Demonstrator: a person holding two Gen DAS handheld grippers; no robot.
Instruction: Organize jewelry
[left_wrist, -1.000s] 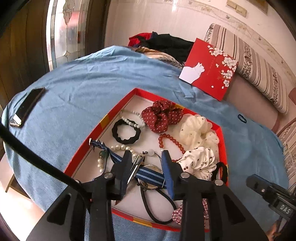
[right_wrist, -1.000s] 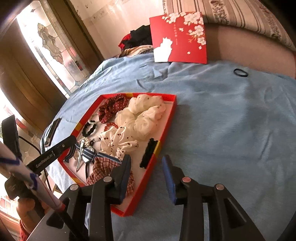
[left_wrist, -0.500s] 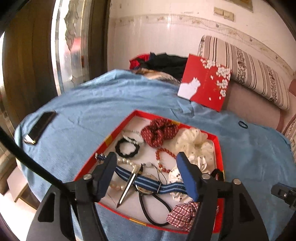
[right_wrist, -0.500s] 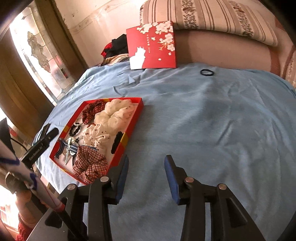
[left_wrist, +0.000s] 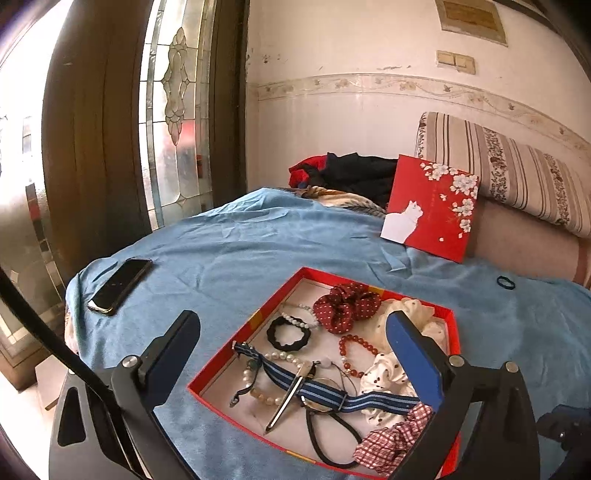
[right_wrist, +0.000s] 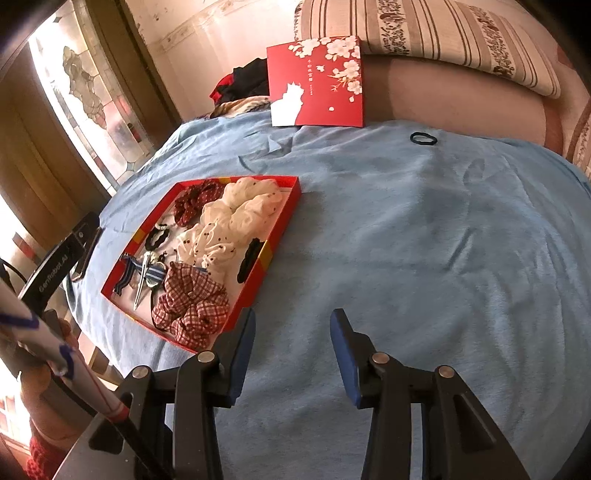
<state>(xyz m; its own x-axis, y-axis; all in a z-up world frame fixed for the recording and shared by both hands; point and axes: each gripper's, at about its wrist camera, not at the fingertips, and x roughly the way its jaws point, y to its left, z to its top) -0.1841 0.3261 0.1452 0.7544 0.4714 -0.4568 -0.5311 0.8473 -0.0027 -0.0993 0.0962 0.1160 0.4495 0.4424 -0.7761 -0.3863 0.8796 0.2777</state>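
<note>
Phone: a dark phone (left_wrist: 120, 285) lies on the blue cover (left_wrist: 229, 251) at the left of the left wrist view, well apart from the tray.
Left hand-held gripper: the left hand-held gripper (left_wrist: 291, 341) hangs above the near end of the tray, its jaws spread wide after just opening, with nothing between the pads.
Tray: a red tray (left_wrist: 246, 336) at lower centre holds a striped strap (left_wrist: 325, 389), a silver clip (left_wrist: 286, 400), pearl beads (left_wrist: 280, 356), red beads (left_wrist: 354, 349), a black scrunchie (left_wrist: 290, 334), a red dotted scrunchie (left_wrist: 347, 304), white scrunchies (left_wrist: 384, 369) and a checked scrunchie (left_wrist: 391, 441).
Card: a red card (left_wrist: 430, 206) with a white cat leans on the cushion at upper right.
Hair tie: a small dark hair tie (right_wrist: 423, 138) lies alone on the cover, far from the tray.
Right hand-held gripper: the right hand-held gripper (right_wrist: 291, 350) sits just right of the tray's near corner, jaws partly apart and empty over bare cover.
</note>
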